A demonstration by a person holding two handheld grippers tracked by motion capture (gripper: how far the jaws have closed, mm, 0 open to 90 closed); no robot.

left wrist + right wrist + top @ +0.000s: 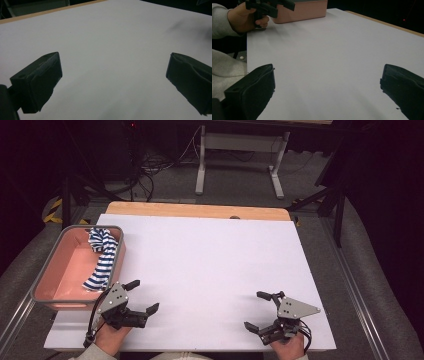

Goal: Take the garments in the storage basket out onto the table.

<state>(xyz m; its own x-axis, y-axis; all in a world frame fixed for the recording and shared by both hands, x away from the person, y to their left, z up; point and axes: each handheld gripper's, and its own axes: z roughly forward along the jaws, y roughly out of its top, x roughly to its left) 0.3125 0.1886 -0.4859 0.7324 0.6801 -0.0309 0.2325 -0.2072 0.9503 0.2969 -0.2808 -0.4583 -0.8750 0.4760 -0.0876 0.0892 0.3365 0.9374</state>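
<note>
**High view: both tongs spread over the white sheet**

High view shows my table (200, 211) topped with a white sheet (200, 270), a wooden strip bare at its far edge. Beyond the table lie grey floor, tangled cables and a white frame's legs (240, 165); the rest of the room is too dark to read.

Left of the sheet sits the pink bin (55, 270), a striped cloth (102, 257) draped inside along its right wall. My left tongs (142, 296) hover just right of the bin, jaws spread, nothing between them. My right tongs (260, 311) are well apart from the bin, also spread and empty. My hands are cut off at the frame's bottom.
</note>
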